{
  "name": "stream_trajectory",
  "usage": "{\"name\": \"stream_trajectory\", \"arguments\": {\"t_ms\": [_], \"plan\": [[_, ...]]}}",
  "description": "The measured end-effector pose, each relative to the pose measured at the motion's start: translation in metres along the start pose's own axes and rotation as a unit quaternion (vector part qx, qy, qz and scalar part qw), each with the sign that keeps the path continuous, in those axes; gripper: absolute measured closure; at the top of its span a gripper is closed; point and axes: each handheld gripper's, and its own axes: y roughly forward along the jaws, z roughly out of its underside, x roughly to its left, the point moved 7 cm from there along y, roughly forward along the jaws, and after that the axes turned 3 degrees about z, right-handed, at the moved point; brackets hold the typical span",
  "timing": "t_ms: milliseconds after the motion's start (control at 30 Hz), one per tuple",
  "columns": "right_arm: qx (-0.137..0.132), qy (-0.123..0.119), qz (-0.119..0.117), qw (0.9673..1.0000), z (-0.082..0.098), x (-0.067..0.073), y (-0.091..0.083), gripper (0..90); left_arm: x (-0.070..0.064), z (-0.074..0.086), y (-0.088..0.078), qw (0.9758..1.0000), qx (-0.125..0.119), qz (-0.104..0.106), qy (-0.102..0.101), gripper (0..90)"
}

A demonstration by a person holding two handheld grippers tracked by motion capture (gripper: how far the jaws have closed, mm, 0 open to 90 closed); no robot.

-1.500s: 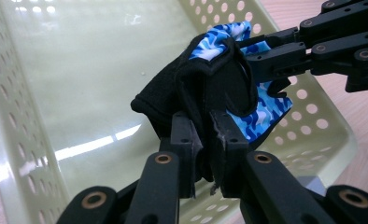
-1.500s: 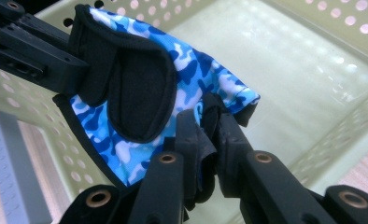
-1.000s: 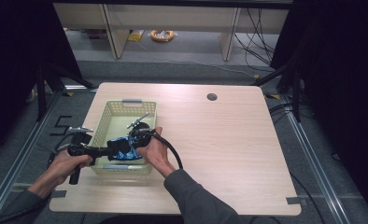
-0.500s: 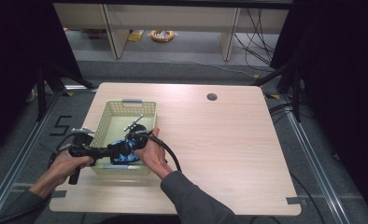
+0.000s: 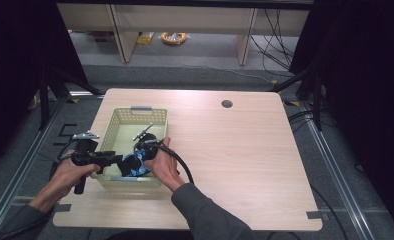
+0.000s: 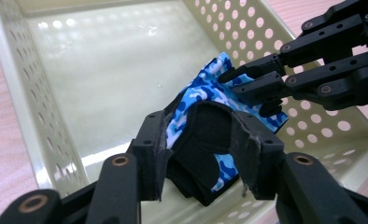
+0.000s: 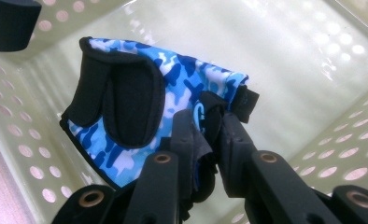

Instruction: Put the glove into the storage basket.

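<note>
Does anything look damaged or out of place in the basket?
Nothing looks damaged. The blue camouflage glove hangs over the basket rather than lying flat; the right gripper pinches its edge, and the left gripper jaws, just opening, stand around it.

Left gripper (image 6: 201,140) jaws just opening, spread partway; right gripper (image 7: 205,135) jaws pinched close. Both hands low, converging over near end of basket (image 5: 116,122).

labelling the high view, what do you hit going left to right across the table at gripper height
left hand → left gripper → glove → right hand → bare table. All but the last lie at the basket's near end.
</note>
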Motion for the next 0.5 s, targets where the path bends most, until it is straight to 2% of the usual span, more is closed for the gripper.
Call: {"name": "stream_trajectory", "arguments": {"t_ms": [33, 67, 100, 133, 200, 367, 433, 467, 500], "plan": [[0.003, 0.006, -0.001, 1.0000, 0.001, 0.001, 0.000, 76.4, -0.001, 0.000, -0.001, 1.0000, 0.004, 0.002, 0.007, 55.8], [0.000, 0.000, 0.002, 1.0000, 0.000, -0.001, 0.000, 75.1, -0.003, 0.000, 0.000, 1.0000, -0.001, 0.002, 0.002, 55.6], [0.000, 0.004, 0.003, 1.0000, 0.000, -0.001, -0.001, 73.3, -0.004, 0.001, -0.001, 0.9999, 0.007, 0.005, 0.010, 55.4], [-0.002, 0.006, 0.004, 1.0000, 0.000, -0.002, -0.001, 71.1, -0.005, 0.001, 0.000, 0.9999, 0.001, 0.004, 0.012, 55.4], [-0.003, 0.009, 0.009, 0.9999, -0.001, -0.004, -0.002, 67.6, -0.007, 0.001, 0.000, 0.9998, 0.012, 0.006, 0.013, 54.9], [-0.013, 0.008, 0.020, 0.9997, -0.004, -0.007, -0.006, 61.9, -0.009, 0.001, 0.001, 0.9998, 0.012, 0.008, 0.015, 54.8], [-0.017, 0.001, 0.019, 0.9997, -0.006, -0.010, -0.009, 61.4, -0.009, 0.001, 0.001, 0.9998, 0.012, 0.009, 0.014, 54.6], [-0.022, 0.011, 0.019, 0.9995, -0.007, -0.010, -0.011, 60.6, -0.009, 0.001, 0.001, 0.9998, 0.012, 0.009, 0.014, 54.3], [-0.022, 0.014, 0.017, 0.9995, -0.007, -0.010, -0.012, 59.8, -0.012, -0.001, 0.002, 1.0000, -0.005, 0.008, 0.001, 53.9]]}}
